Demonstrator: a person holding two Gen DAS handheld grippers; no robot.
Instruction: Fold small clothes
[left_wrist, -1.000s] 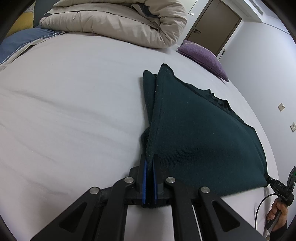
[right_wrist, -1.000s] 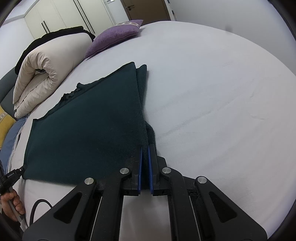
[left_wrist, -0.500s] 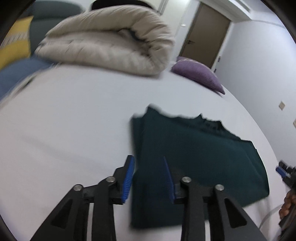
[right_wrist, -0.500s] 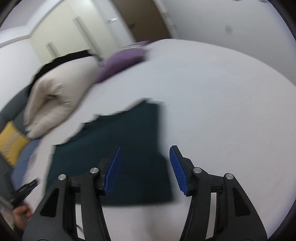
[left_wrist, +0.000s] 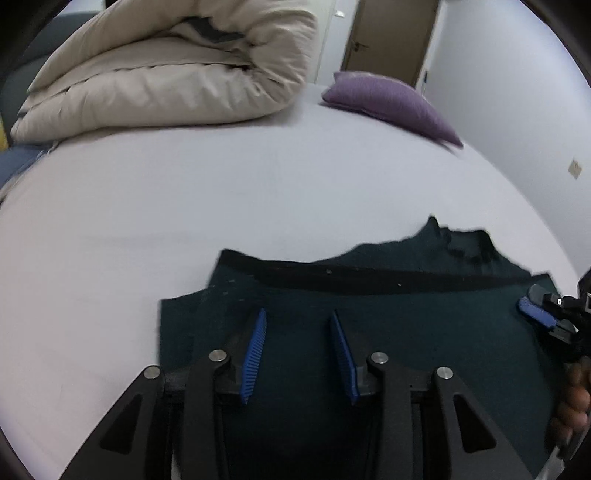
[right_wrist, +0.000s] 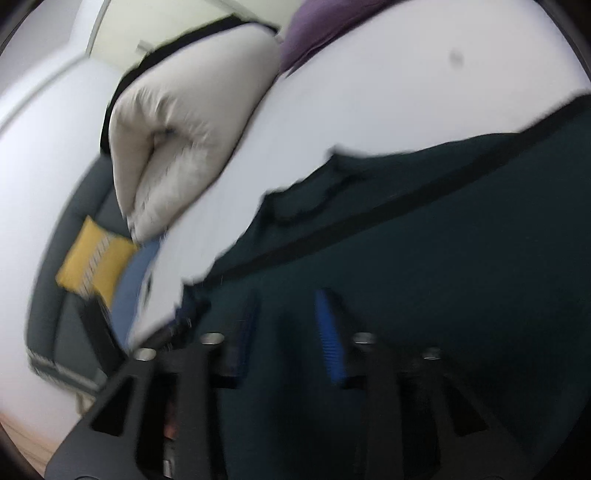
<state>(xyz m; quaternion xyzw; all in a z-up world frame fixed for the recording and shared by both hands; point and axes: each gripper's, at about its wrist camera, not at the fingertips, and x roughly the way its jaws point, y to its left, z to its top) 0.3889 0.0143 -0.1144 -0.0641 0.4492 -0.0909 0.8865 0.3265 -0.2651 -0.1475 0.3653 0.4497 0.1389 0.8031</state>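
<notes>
- The dark green garment (left_wrist: 369, 332) lay folded on the white bed (left_wrist: 221, 203), its long axis running crosswise.
- The left gripper (left_wrist: 299, 354) hovered over its left end, jaws apart, empty.
- The right gripper (right_wrist: 291, 332) hovered over its right end, jaws closing, gripping nothing.

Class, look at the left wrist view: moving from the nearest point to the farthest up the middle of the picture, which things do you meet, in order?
Left gripper → dark green garment → white bed sheet → rolled beige duvet and purple cushion → brown door.

Dark green garment (left_wrist: 406, 332), white sheet (left_wrist: 184, 206), beige duvet (left_wrist: 166, 70), purple pillow (left_wrist: 388, 99), blue-padded tongs (left_wrist: 299, 354)
</notes>
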